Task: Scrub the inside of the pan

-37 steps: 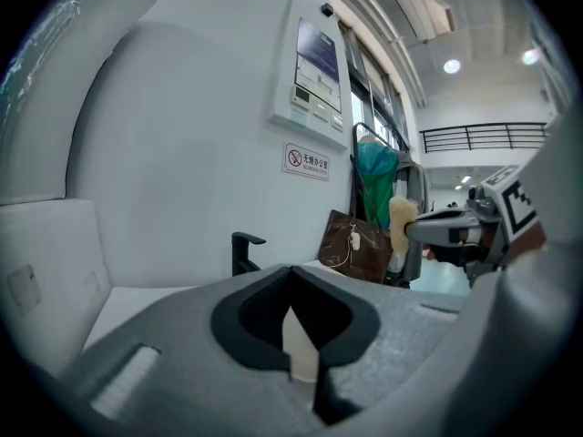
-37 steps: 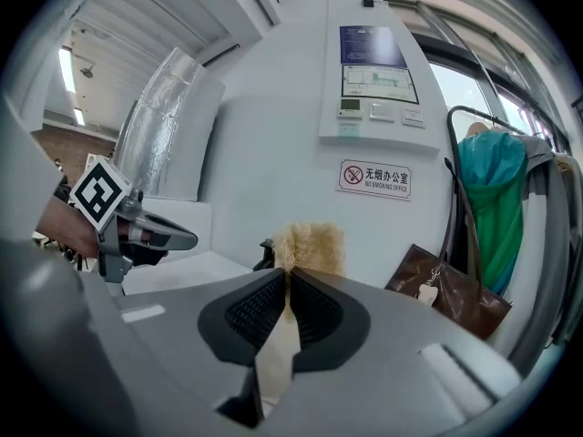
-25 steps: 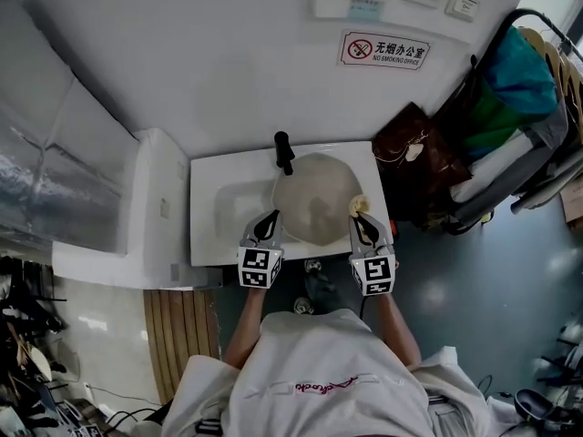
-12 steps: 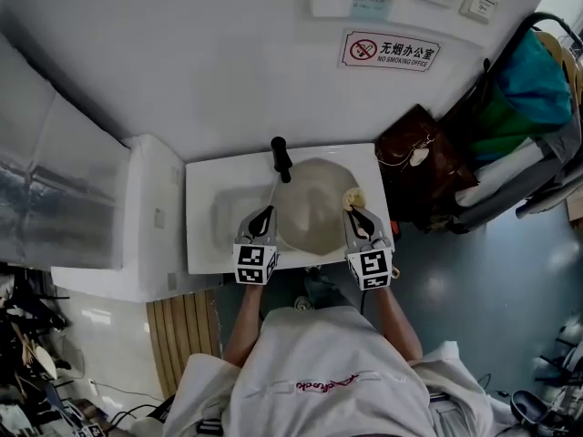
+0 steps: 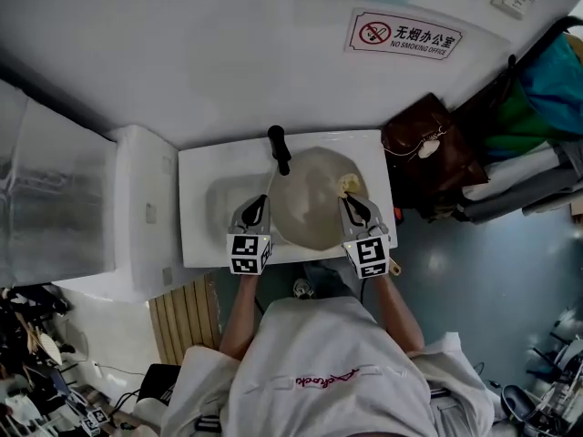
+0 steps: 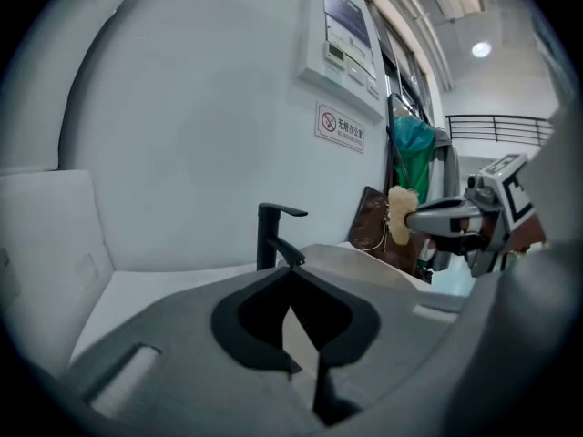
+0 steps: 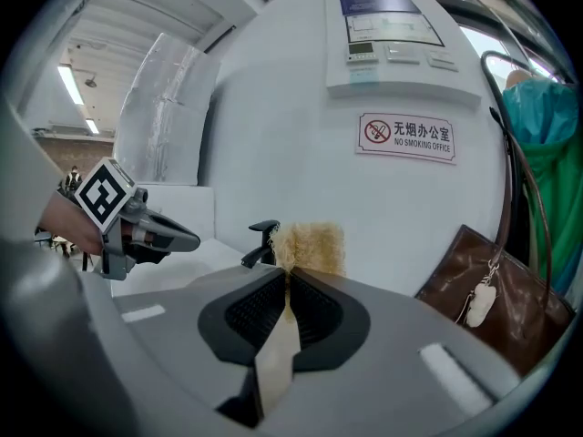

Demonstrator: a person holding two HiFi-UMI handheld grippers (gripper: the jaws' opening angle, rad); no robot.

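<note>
Over the white sink (image 5: 196, 239), where the pan (image 5: 310, 212) rests, the 2 grippers have edged forward, the left gripper (image 5: 260, 204) pinched together empty, the right gripper (image 5: 352, 204) clamped on the sponge (image 5: 347, 186), so scrubbing seems imminent.

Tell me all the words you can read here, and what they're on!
"无烟办公室" and "NO SMOKING OFFICE": on the wall sign.
Print on the wall control panel: too small to read.
Pink script on the person's white shirt: too blurred to read.
</note>
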